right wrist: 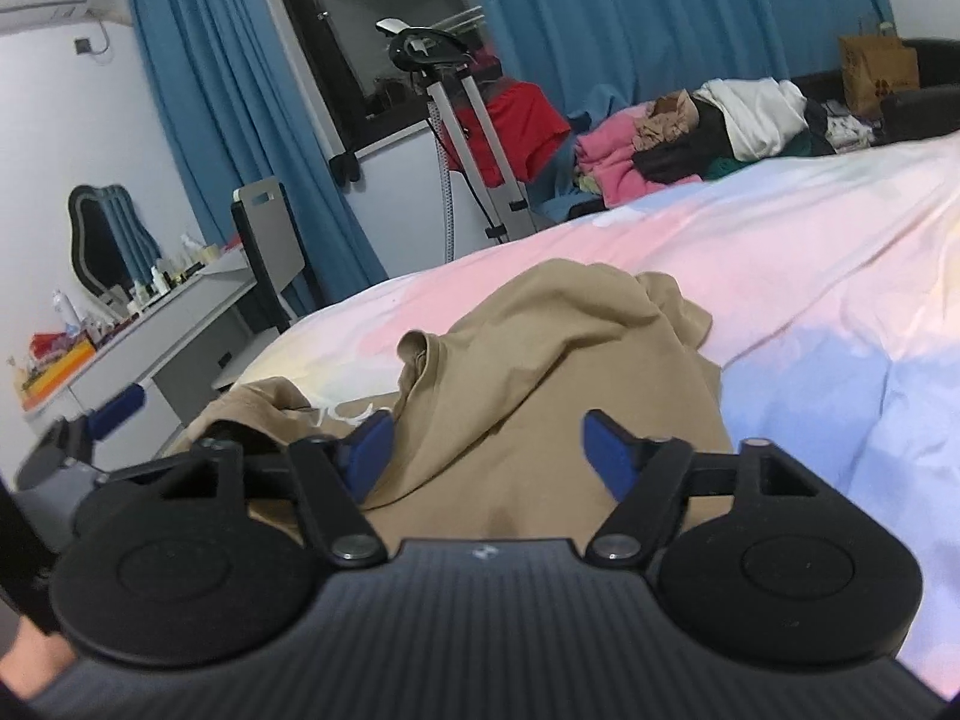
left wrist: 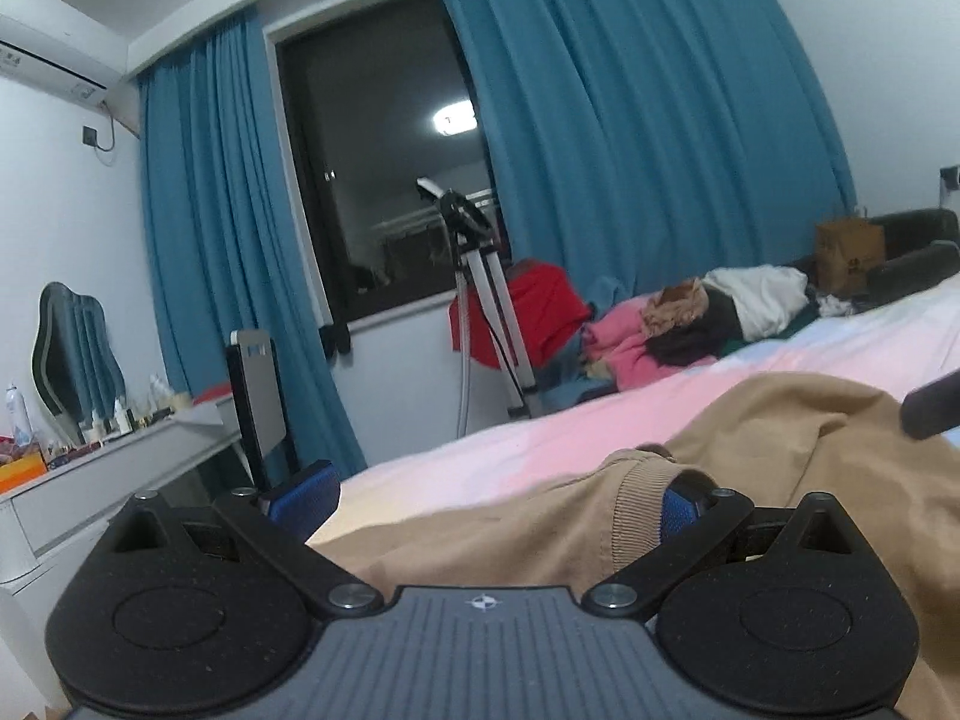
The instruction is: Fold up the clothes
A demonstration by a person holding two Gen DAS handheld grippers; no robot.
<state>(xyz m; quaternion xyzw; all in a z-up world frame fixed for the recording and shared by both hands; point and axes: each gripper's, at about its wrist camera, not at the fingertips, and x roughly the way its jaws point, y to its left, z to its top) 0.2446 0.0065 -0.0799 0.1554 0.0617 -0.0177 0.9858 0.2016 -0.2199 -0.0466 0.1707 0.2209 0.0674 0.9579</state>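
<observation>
A tan garment (left wrist: 780, 480) lies crumpled on the pink and blue bedsheet (left wrist: 540, 438); it also shows in the right wrist view (right wrist: 540, 360). My left gripper (left wrist: 489, 501) is open, its blue pads wide apart, and the garment's ribbed edge (left wrist: 636, 516) lies between them against the right pad. My right gripper (right wrist: 489, 456) is open over the tan garment, with cloth bunched between its blue pads. The left gripper (right wrist: 90, 432) shows at the left edge of the right wrist view.
A pile of clothes (left wrist: 690, 324) sits at the far end of the bed (right wrist: 840, 240). A tripod (left wrist: 486, 300) and red cloth stand by the window. A grey desk (left wrist: 120, 468) with bottles and a mirror is on the left, with a chair (right wrist: 264, 246).
</observation>
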